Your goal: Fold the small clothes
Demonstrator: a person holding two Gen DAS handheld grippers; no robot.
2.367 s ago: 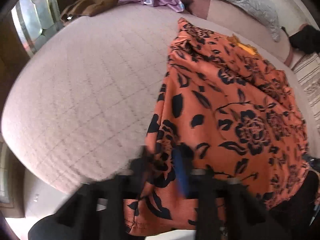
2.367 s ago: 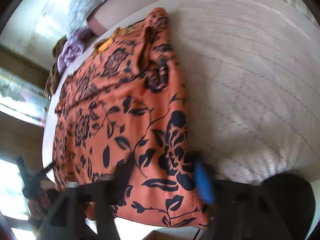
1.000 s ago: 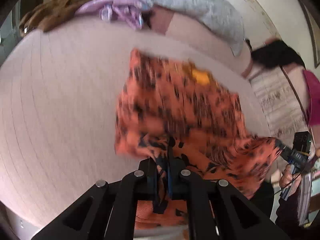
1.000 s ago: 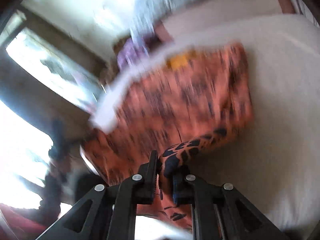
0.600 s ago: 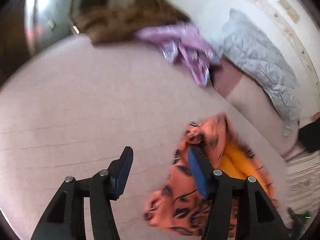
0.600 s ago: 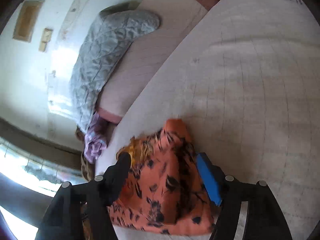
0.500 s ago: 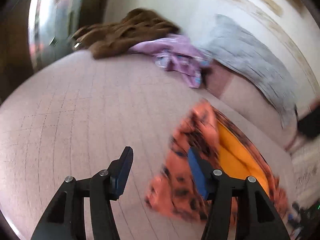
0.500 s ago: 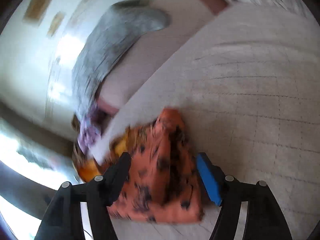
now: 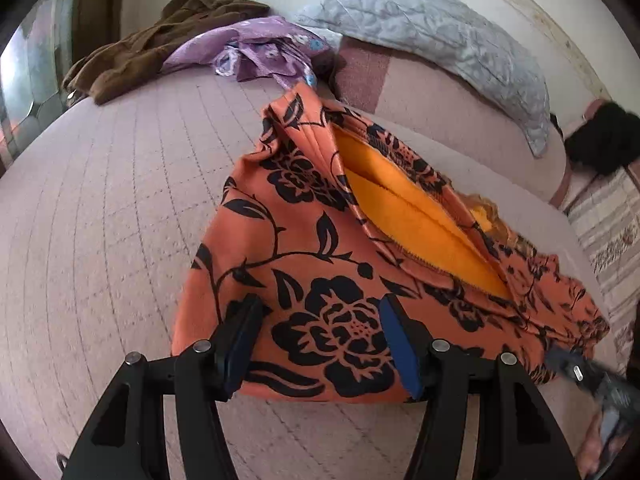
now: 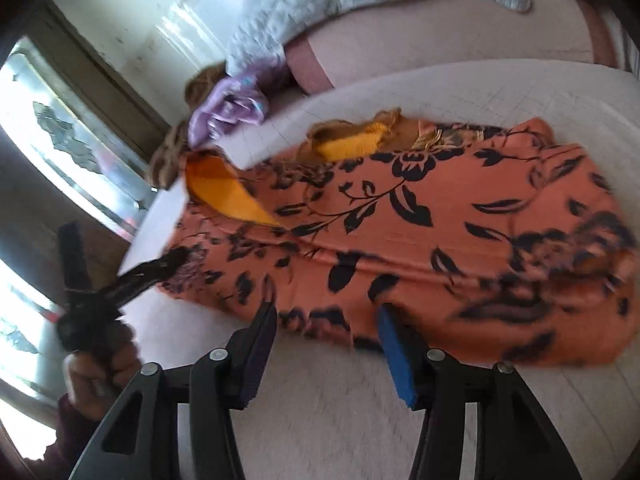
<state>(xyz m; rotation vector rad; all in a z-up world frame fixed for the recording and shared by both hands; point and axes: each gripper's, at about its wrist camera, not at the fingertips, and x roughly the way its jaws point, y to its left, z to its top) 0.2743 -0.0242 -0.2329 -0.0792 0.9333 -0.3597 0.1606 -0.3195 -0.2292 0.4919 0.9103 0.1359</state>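
With the orange floral garment point(image 9: 320, 280) folded once on the bed point(image 9: 100, 200), its near edge between my left tool point(image 9: 320, 336), opening, & right tool point(image 10: 328, 344), closing, both empty, I'd pinch evenly for next fold.

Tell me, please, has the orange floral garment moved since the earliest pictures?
Yes. The orange floral garment has been folded over toward the purple cloth at the far end of the bed, exposing its yellow lining.

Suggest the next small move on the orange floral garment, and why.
Probably lower both grippers onto the near folded edge and pinch it. The orange floral garment lies released on the bed; the left gripper is opening over it, the right gripper closing at its near edge, neither pressing cloth.
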